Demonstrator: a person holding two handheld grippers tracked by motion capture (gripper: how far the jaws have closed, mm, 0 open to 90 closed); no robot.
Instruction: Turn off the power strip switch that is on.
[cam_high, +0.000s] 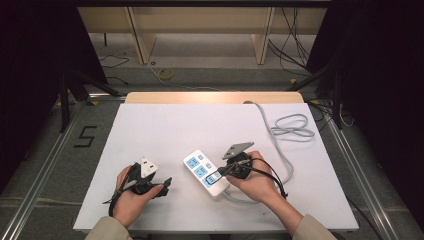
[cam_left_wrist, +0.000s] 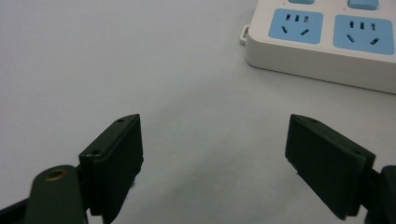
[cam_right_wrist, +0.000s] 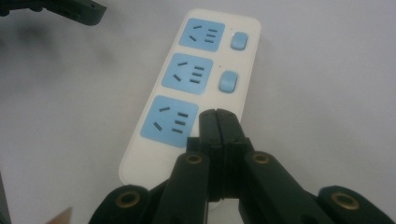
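1. The right hand-held gripper (cam_right_wrist: 218, 116) has its jaws pressed together with nothing between them; their tips hide the third switch on the power strip (cam_right_wrist: 196, 79), so contact there cannot be told.
2. The power strip lies near the middle of the table (cam_high: 165, 125), its near end covered by the right hand (cam_high: 257, 177) in the high view.
3. The left hand-held gripper (cam_left_wrist: 212, 154) is spread wide and empty above bare table, beside the strip's corner.
4. A grey cable (cam_high: 292, 127) coils at the table's right, well apart from the grippers.
5. Dark curtains and floor cables surround the table.
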